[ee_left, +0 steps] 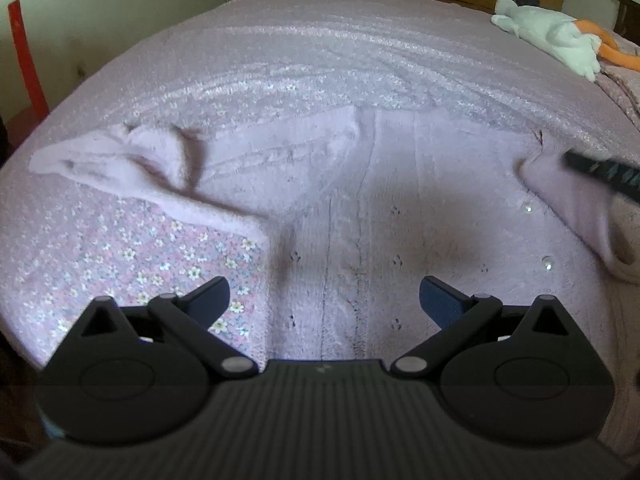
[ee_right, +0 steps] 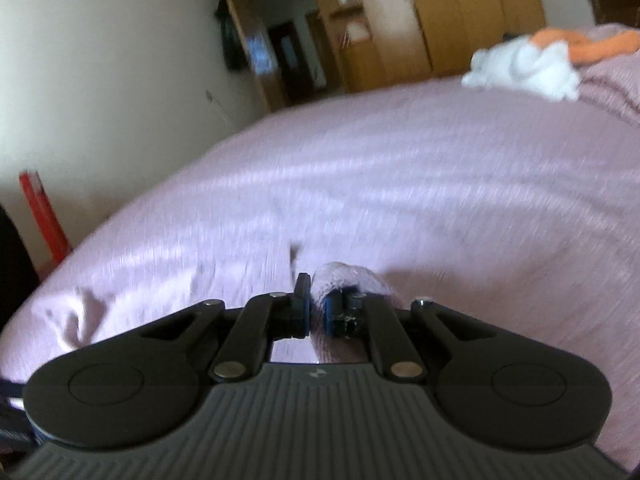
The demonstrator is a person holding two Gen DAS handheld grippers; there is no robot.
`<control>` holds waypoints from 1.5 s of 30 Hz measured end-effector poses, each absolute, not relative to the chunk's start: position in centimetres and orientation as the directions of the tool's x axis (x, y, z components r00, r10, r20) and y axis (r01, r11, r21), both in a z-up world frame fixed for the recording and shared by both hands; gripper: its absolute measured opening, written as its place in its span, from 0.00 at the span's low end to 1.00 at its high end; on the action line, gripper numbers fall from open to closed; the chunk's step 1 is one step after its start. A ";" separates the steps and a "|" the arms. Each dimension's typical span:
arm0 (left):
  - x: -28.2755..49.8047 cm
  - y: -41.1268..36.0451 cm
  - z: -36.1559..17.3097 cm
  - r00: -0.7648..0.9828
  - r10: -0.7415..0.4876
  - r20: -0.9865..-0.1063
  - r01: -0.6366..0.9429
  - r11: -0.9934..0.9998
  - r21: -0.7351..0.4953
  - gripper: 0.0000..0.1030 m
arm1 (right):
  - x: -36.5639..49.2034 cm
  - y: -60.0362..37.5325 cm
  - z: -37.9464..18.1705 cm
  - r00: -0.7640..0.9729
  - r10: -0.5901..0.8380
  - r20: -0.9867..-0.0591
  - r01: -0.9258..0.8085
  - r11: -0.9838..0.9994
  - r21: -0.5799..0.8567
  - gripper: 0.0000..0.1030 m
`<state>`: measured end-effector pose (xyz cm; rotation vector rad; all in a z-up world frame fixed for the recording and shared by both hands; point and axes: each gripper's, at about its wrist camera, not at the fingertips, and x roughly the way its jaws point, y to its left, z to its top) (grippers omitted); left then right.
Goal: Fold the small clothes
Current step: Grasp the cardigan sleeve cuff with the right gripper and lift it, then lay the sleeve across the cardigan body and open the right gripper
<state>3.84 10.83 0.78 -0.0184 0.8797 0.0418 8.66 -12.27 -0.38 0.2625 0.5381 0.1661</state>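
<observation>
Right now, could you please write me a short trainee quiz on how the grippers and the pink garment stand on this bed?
1. True or false: the left gripper is shut on the pink garment.
2. What does the right gripper hold? A) the white plush toy B) a fold of the pink garment C) nothing
3. Fill in: the garment's far-left sleeve lies partly over a ____ sheet.

Key
1. False: its jaws stand wide apart above the cloth.
2. B: its jaws pinch a fold of pink cloth.
3. Floral.
</observation>
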 end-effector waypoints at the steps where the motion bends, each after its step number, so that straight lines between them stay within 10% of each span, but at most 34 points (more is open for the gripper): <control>1: 3.9 10.9 0.6 0.634 0.029 -0.773 -0.044 0.999 0.001 1.00 | 8.9 -11.8 -1.2 0.832 0.233 -0.503 -0.091 0.952 0.291 0.08; 13: 4.6 11.6 -1.3 0.620 0.011 -0.784 -0.050 0.998 -0.025 1.00 | 7.0 -16.1 -2.8 0.744 0.407 -0.529 -0.159 0.878 0.451 0.54; 31: 4.0 11.5 -0.6 0.636 -0.002 -0.772 -0.035 0.999 -0.031 1.00 | 6.3 -24.1 -4.1 0.756 0.060 -0.652 0.199 0.928 0.316 0.47; 34: 4.2 11.8 -0.7 0.635 -0.008 -0.773 -0.035 0.999 -0.039 1.00 | 6.6 -23.3 -3.7 0.746 0.079 -0.661 0.184 0.930 0.319 0.14; 45: 4.1 13.6 -0.2 0.651 -0.005 -0.759 -0.057 0.997 -0.055 1.00 | 8.9 -16.9 3.4 0.791 0.345 -0.506 -0.058 0.865 0.498 0.11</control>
